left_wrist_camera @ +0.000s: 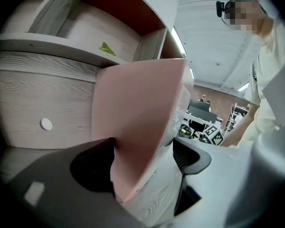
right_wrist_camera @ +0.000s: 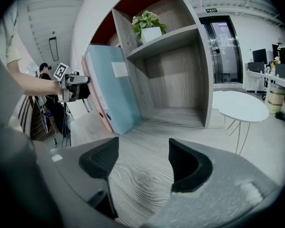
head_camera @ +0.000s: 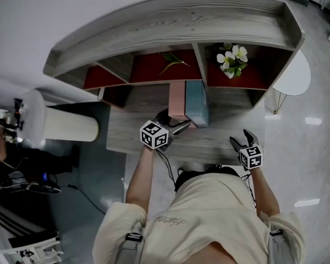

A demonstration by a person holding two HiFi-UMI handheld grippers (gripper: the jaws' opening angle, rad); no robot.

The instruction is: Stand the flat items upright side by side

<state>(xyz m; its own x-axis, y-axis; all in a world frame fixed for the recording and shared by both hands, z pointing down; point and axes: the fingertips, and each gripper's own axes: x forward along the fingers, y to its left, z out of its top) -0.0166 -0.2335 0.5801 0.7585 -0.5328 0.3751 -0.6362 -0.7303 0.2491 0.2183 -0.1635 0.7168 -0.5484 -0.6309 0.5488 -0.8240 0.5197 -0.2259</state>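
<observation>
The pink folder [head_camera: 177,100] and the blue folder [head_camera: 196,103] are standing upright side by side on the wooden surface [head_camera: 212,143]. They are touching each other, and their far ends are sitting under the shelf unit [head_camera: 170,21].

The left gripper [head_camera: 179,126] is sitting at the near edge of the pink folder. Its jaws are standing wide apart with the folder's edge between them. One jaw is sitting right against the pink cover, and the other jaw is staying clear of it, so the gripper is not squeezing the folder.

The right gripper [head_camera: 243,139] is hanging over the bare surface, to the right of the folders and well apart from them. Its jaws are standing apart too, with nothing between them but the wood below.

There is open surface to the left of the pink folder. To the right of the blue folder, an open shelf space is giving more free room. A plant with white flowers [head_camera: 232,59] is sitting on the shelf above it.
</observation>
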